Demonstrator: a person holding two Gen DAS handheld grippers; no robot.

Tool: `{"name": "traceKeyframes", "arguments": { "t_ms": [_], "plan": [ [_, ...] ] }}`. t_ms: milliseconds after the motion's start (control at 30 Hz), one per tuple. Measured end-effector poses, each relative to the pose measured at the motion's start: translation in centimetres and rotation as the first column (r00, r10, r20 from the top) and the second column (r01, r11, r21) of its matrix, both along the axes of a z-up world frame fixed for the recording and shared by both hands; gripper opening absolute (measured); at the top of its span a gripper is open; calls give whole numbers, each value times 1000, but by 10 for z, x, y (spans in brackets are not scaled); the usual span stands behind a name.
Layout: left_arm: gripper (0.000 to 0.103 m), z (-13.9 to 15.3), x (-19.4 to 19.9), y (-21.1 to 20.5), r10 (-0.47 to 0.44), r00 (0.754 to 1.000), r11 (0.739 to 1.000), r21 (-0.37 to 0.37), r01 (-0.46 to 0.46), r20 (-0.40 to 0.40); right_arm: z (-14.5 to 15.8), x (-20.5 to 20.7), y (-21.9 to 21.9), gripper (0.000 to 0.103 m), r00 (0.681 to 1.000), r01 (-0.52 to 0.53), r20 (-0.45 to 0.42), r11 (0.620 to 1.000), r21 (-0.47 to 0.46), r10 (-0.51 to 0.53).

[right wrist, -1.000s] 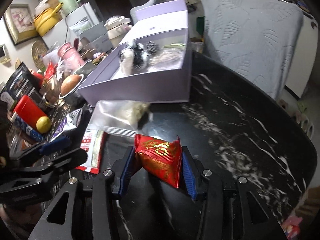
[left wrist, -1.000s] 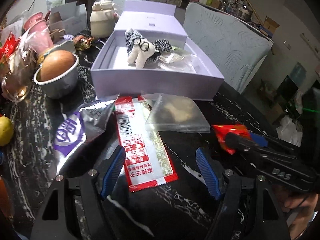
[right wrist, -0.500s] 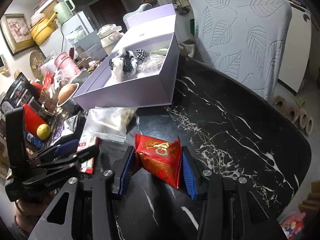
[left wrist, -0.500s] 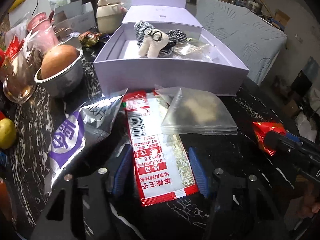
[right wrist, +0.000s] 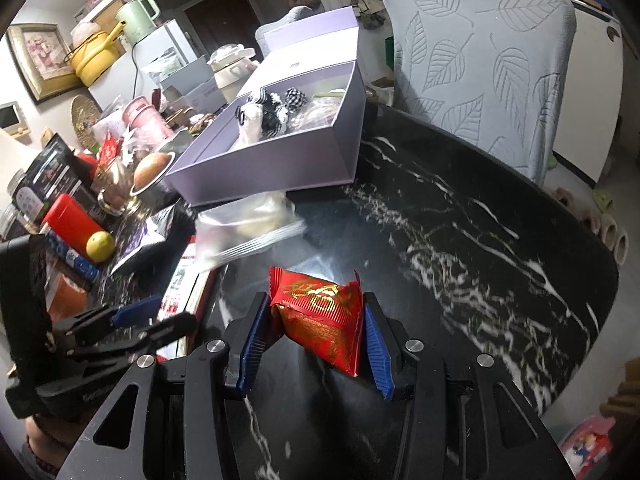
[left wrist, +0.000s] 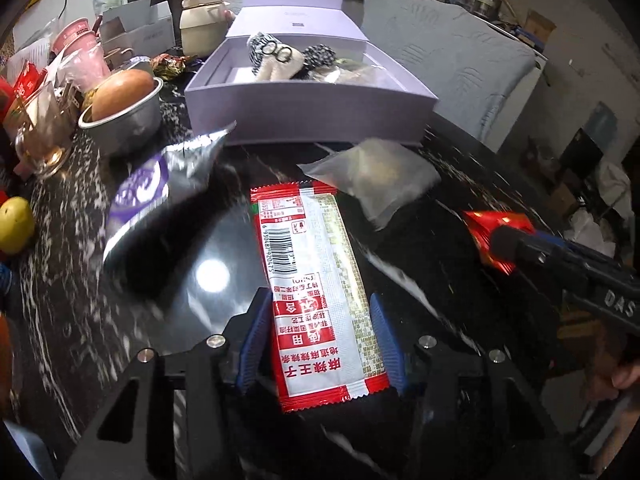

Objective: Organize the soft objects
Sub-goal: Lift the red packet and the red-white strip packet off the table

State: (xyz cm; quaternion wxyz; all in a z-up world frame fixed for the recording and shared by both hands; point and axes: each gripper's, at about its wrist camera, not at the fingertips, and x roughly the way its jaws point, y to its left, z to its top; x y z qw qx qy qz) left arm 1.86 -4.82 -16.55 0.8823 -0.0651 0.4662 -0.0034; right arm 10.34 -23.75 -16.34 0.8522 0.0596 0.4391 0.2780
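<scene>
Now the left tongs [left wrist: 318, 344] have closed on the long red-and-white sachet [left wrist: 316, 280], which was only lying between them before; the right tongs [right wrist: 316, 340] keep holding the red snack packet [right wrist: 320, 316], so both can go to the lilac box [left wrist: 308, 110].

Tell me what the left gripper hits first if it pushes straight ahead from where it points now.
The left gripper already straddles the long red-and-white snack packet. Beyond that, probably the front wall of the lavender box; the clear pouch lies slightly right of that line, though depth is unclear.
</scene>
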Motion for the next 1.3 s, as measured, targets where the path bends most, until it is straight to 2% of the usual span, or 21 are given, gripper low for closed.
{"name": "traceKeyframes", "arguments": {
  "t_ms": [267,333,400,467,633,667,767,800,1000,1133,1300],
  "plan": [
    [52,2,-23,-8,-10,1000,1000,-19,10,-11,-4,-28,-4,45,999,-31,-19,1000,4,31],
    [60,1,-21,-10,-9,1000,1000,-5,9,-18,-5,-32,-5,45,999,-36,-22,999,8,36],
    [86,-3,-13,-14,10,999,998,60,-7,-46,-4,-34,-5,45,999,-34,-24,999,10,35],
    [100,-9,-6,-17,30,998,994,111,-23,-60,-4,-35,-6,45,999,-29,-23,1000,10,29],
    [101,-9,-2,-15,33,999,994,102,-31,-16,-3,-35,-10,45,1000,-11,-17,1000,7,11],
    [98,-9,-1,-15,38,999,994,103,-37,-8,-2,-35,-11,45,1000,-5,-15,1000,6,5],
    [58,-5,0,-15,35,999,995,96,-38,41,-3,-34,-14,45,1000,4,-18,1000,4,-4],
    [53,-4,1,-15,33,998,994,101,-37,47,-4,-34,-15,45,1000,6,-20,1000,4,-6],
    [47,-4,0,-12,4,998,997,77,-9,61,-7,-31,-15,45,1000,3,-31,1000,11,-3],
    [47,-1,-3,-9,-3,998,1000,31,1,64,-8,-32,-12,45,999,-5,-34,1000,19,5],
    [46,7,-15,-11,-18,996,1000,27,16,89,-7,-36,-10,45,999,-18,-35,999,30,19]
  ]
}}
